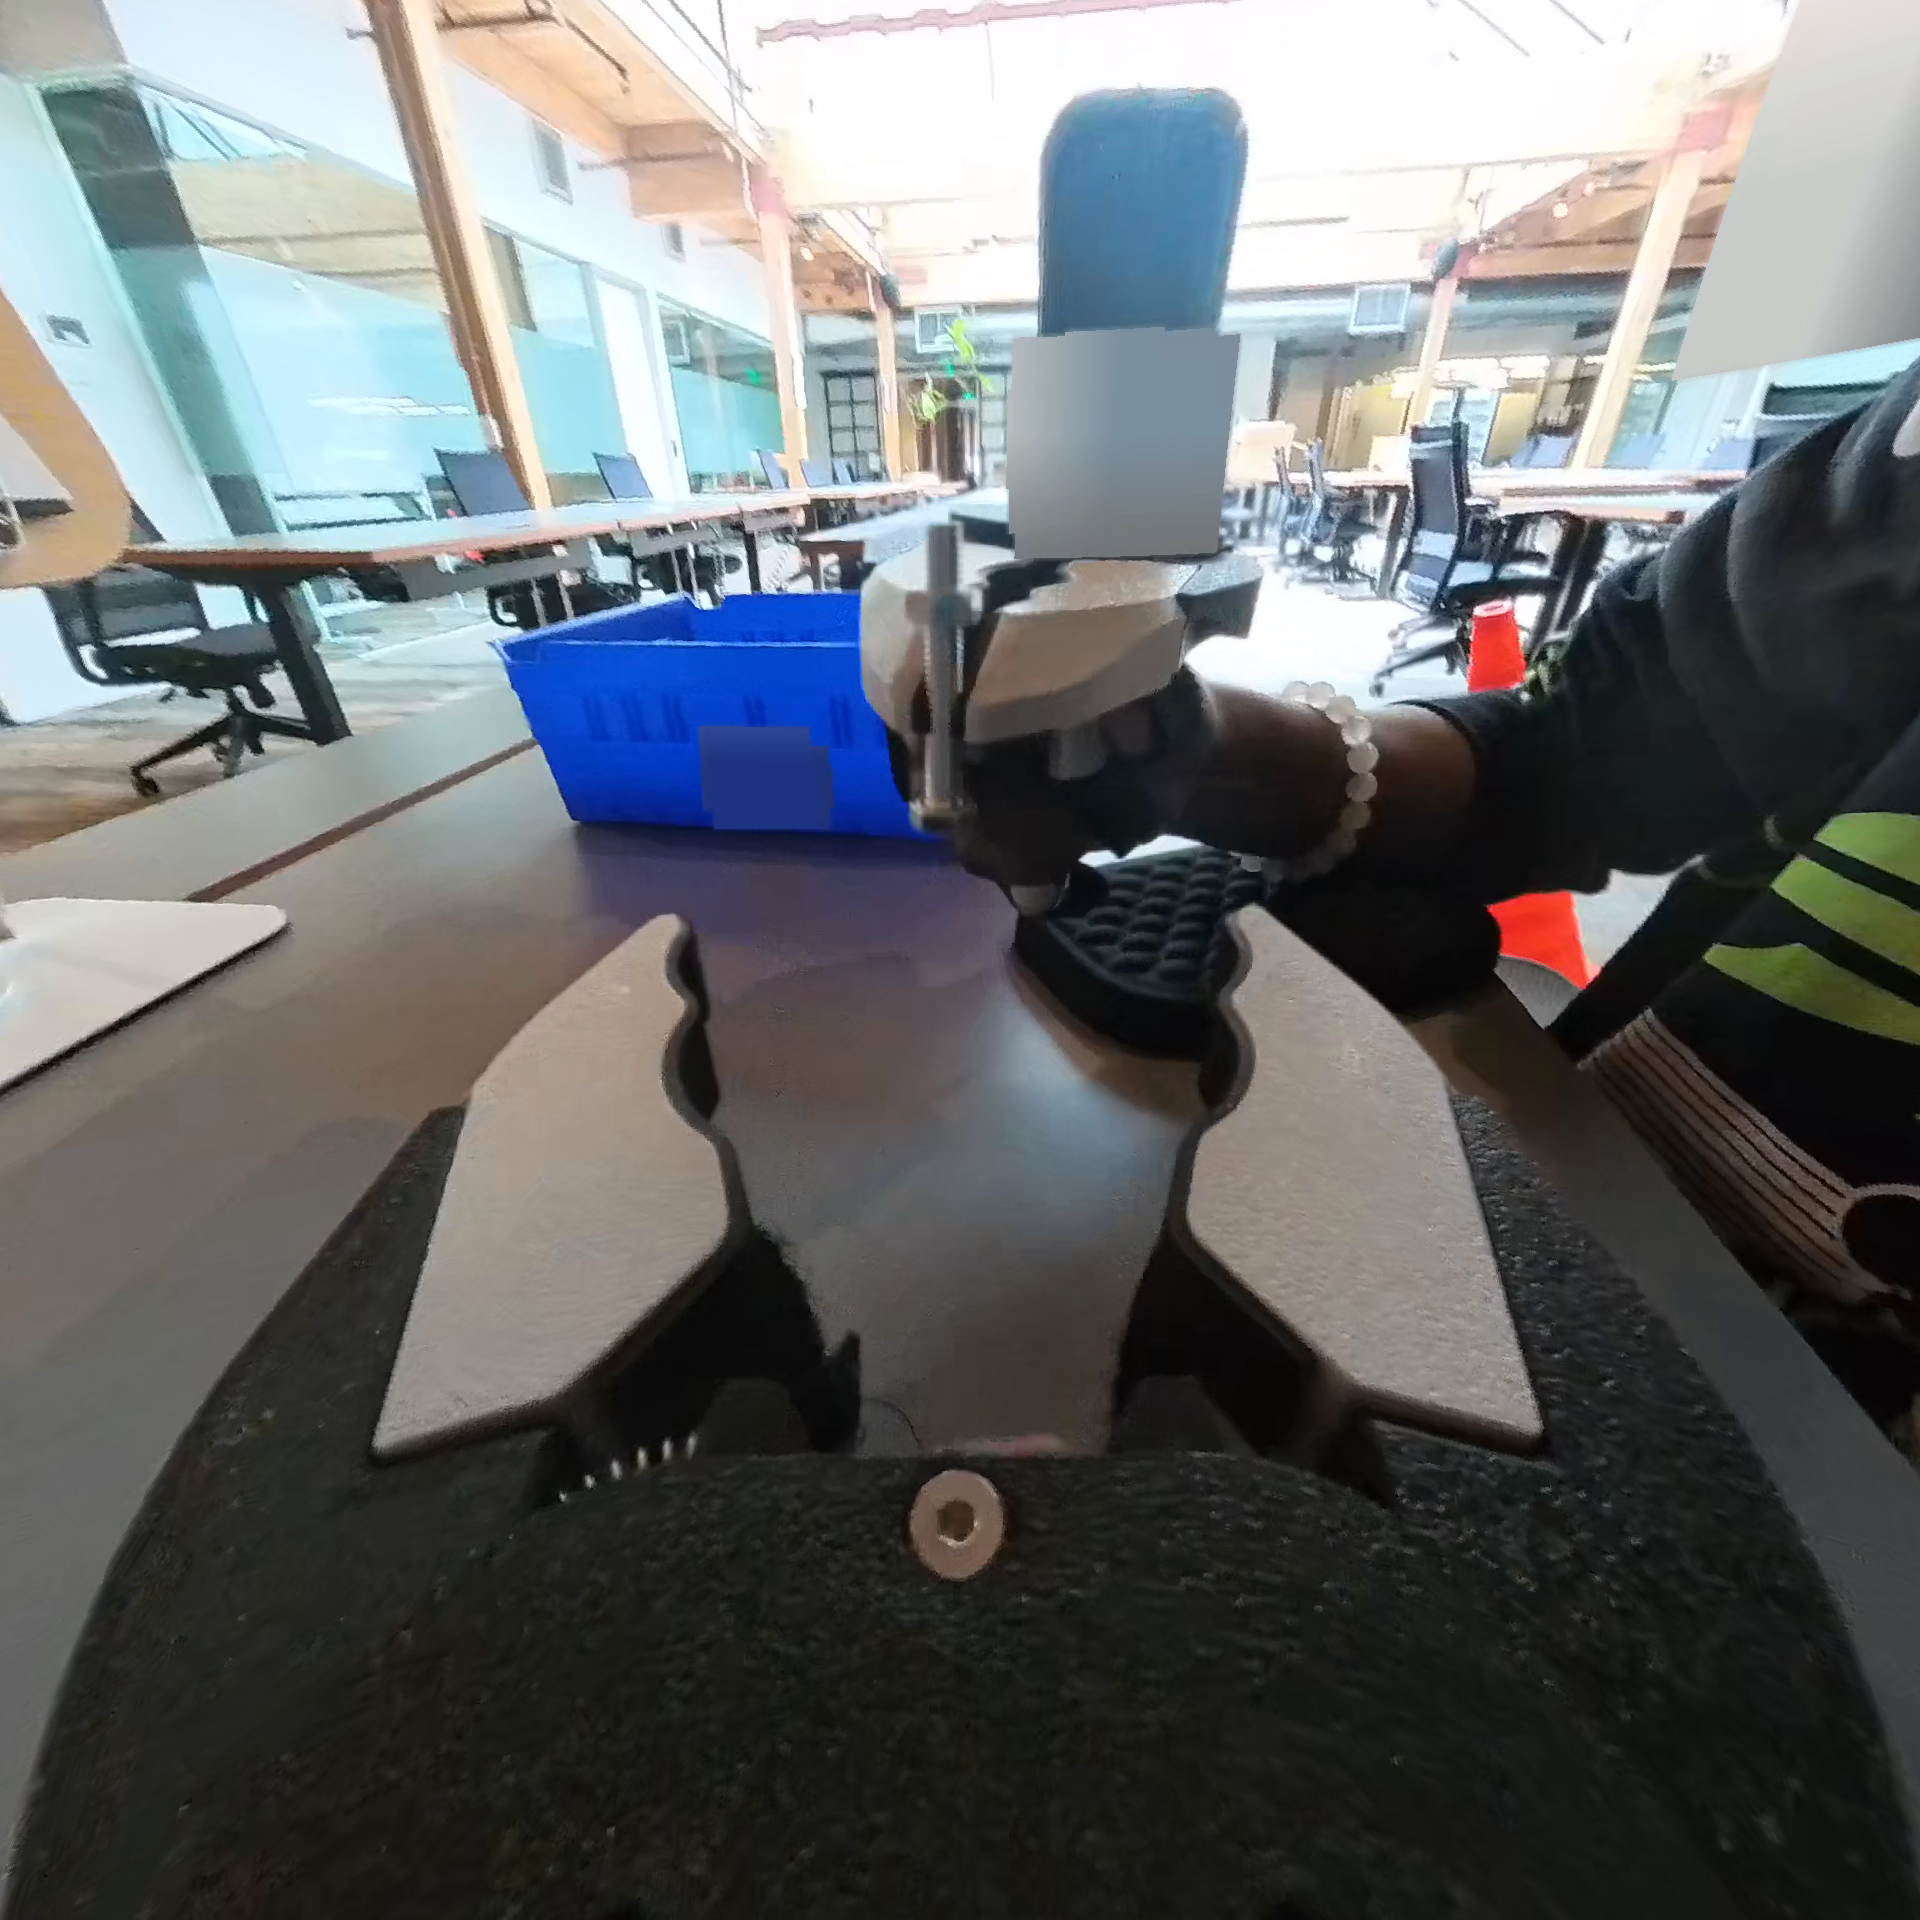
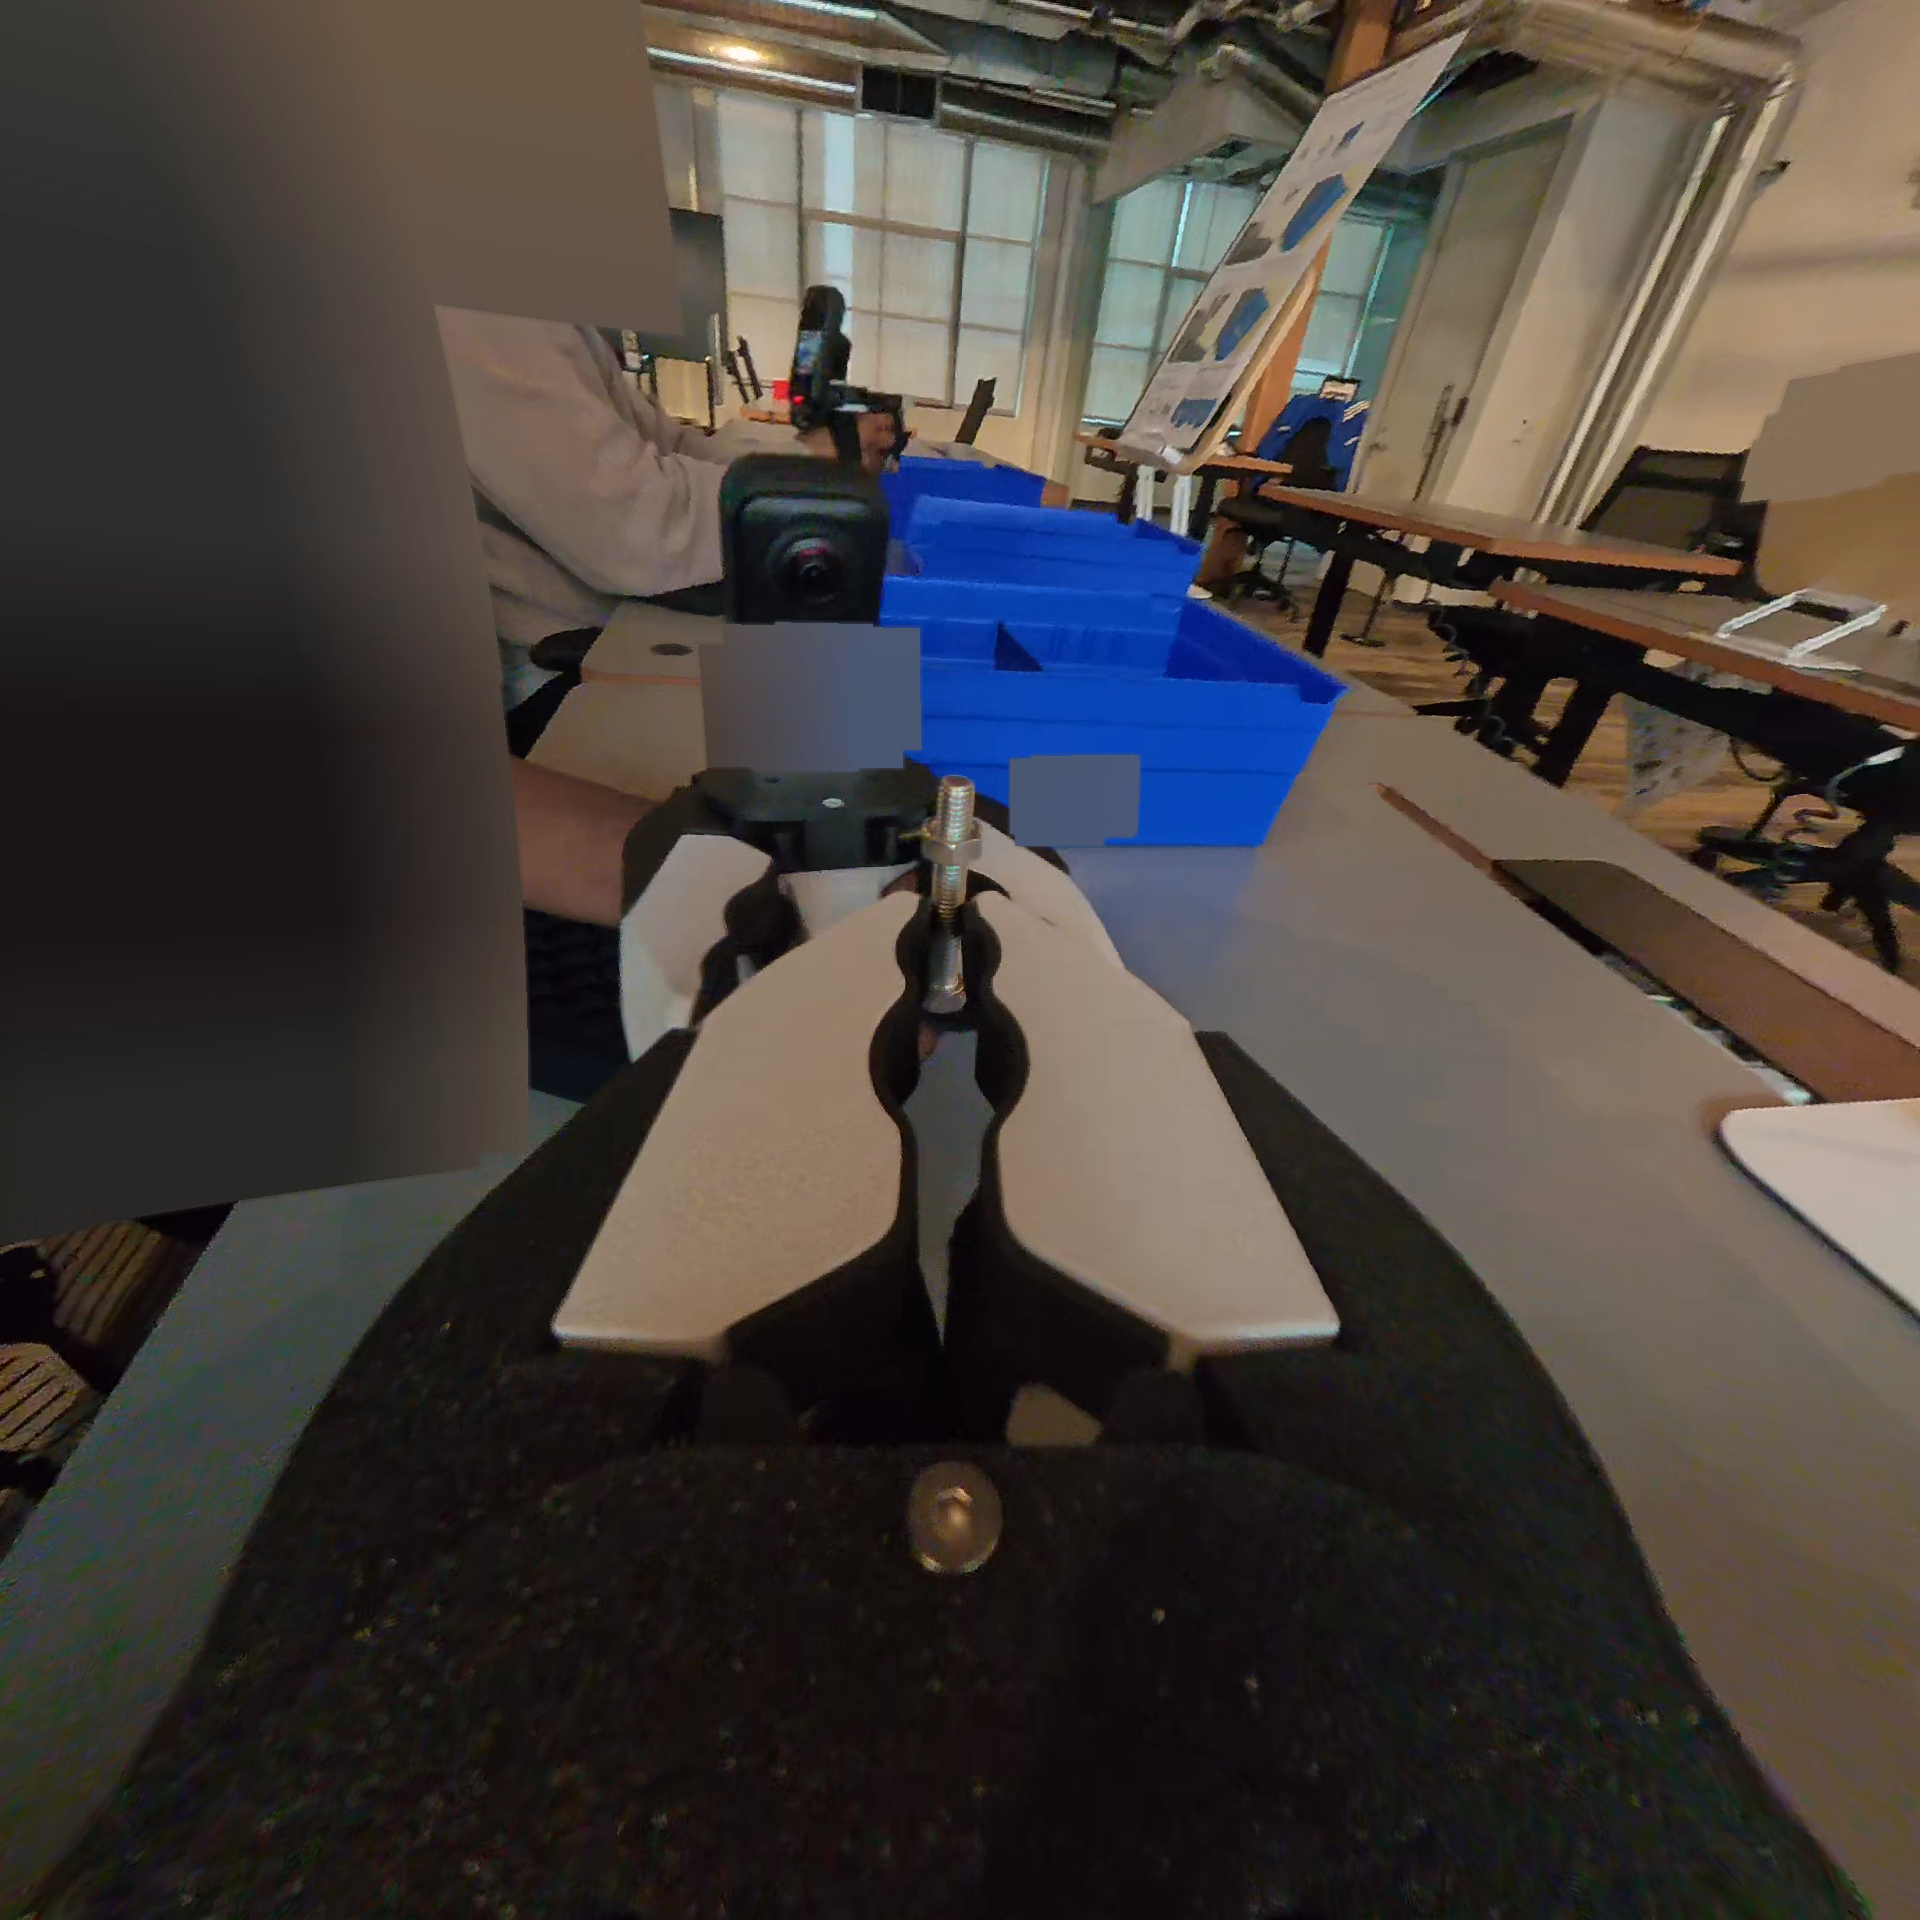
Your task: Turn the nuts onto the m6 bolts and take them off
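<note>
Now your right gripper [image 2: 948, 935] fingers clamp bolt [image 2: 948, 914] upright, centre frame, nut [image 2: 949, 840] near its top. Left gripper [image 1: 961, 997] fingers spread wide, empty. Risk: bolt pivots in fingers if you push nut sideways.

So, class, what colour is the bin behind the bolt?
Bright blue bin; it shows best in the right wrist view.

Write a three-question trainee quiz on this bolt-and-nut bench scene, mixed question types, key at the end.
1. True or false: the left gripper holds the bolt.
2. Which gripper clamps the bolt? A) left B) right
3. Fill in: the nut sits on the bolt's threads, ____ the fingers.

Key: 1 false, its fingers stand apart with nothing between them; 2 B; 3 above. The blue bin stands behind.
</note>
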